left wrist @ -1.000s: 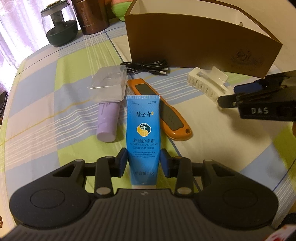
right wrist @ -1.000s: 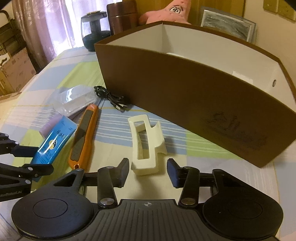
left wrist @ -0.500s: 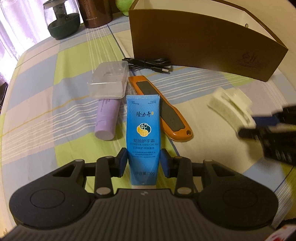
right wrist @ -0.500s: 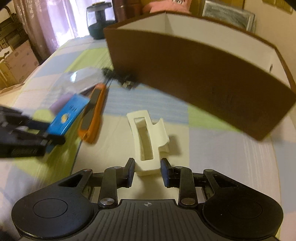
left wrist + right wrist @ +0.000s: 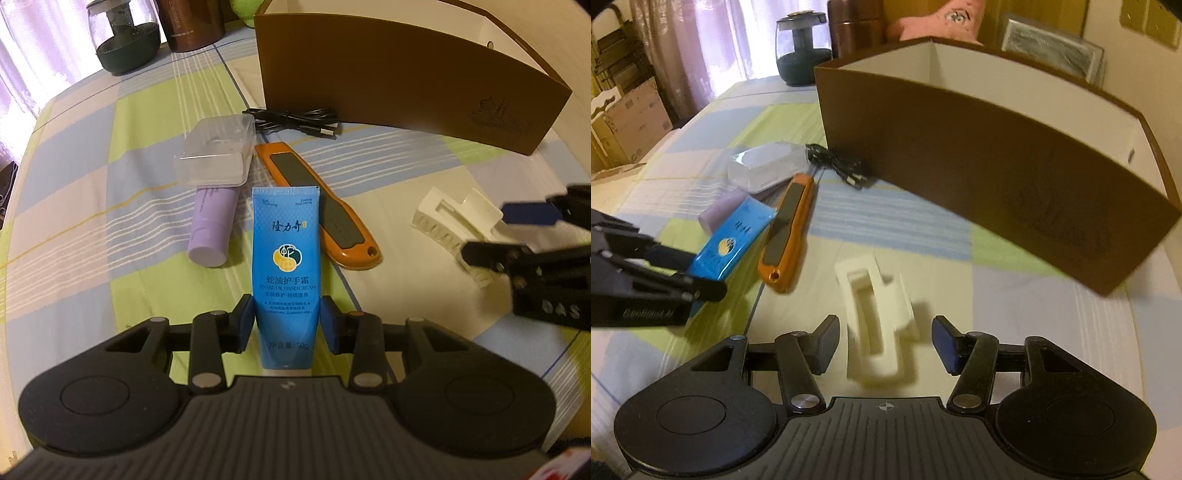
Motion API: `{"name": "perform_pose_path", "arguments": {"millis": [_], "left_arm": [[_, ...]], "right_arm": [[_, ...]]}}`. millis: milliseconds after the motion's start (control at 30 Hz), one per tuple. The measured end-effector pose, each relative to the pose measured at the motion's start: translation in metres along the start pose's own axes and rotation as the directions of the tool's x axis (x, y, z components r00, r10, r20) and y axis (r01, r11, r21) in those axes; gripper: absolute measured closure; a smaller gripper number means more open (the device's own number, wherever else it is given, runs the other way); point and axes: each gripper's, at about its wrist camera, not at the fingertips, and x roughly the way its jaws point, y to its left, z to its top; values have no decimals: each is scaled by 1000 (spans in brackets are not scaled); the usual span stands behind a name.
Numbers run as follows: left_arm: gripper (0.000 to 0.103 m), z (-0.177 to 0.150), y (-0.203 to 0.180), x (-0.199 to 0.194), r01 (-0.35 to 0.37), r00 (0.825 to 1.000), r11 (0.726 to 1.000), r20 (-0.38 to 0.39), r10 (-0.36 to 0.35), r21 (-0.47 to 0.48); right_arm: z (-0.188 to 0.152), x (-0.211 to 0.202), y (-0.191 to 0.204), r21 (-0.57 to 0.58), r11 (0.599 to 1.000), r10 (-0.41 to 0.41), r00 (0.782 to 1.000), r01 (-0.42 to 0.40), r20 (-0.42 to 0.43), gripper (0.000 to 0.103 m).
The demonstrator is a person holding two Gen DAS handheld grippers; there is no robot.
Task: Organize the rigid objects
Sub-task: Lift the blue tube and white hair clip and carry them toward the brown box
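My left gripper is shut on the lower end of a blue hand cream tube, which lies on the checked cloth. In the right wrist view the same tube sticks out past the left gripper. A white hair clip lies between the jaws of my right gripper. Those jaws are opening and their pads stand clear of the clip on both sides. From the left wrist the clip shows at the right, partly behind the right gripper.
A tall brown box with a white inside stands behind. An orange utility knife, a purple tube, a clear plastic case and a black cable lie before it. A dark jar and a brown flask stand far left.
The right gripper closed around the hair clip, pulled it nearer and away from the box, and has now spread its jaws off it. The left gripper kept its hold on the blue tube.
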Motion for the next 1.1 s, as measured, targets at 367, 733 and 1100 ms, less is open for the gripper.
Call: {"name": "perform_pose_path", "arguments": {"millis": [367, 733, 1100], "left_arm": [[70, -1, 0, -4, -12, 1000, 1000, 9, 12, -8], [69, -4, -2, -5, -5, 1000, 1000, 21, 5, -5], [68, -15, -2, 7, 13, 999, 1000, -35, -12, 24]], "right_arm": [[-1, 14, 11, -83, 996, -26, 1000, 27, 11, 66], [-3, -7, 1, 9, 1000, -5, 999, 4, 54, 66], [-9, -8, -5, 63, 998, 12, 1000, -14, 25, 66]]}}
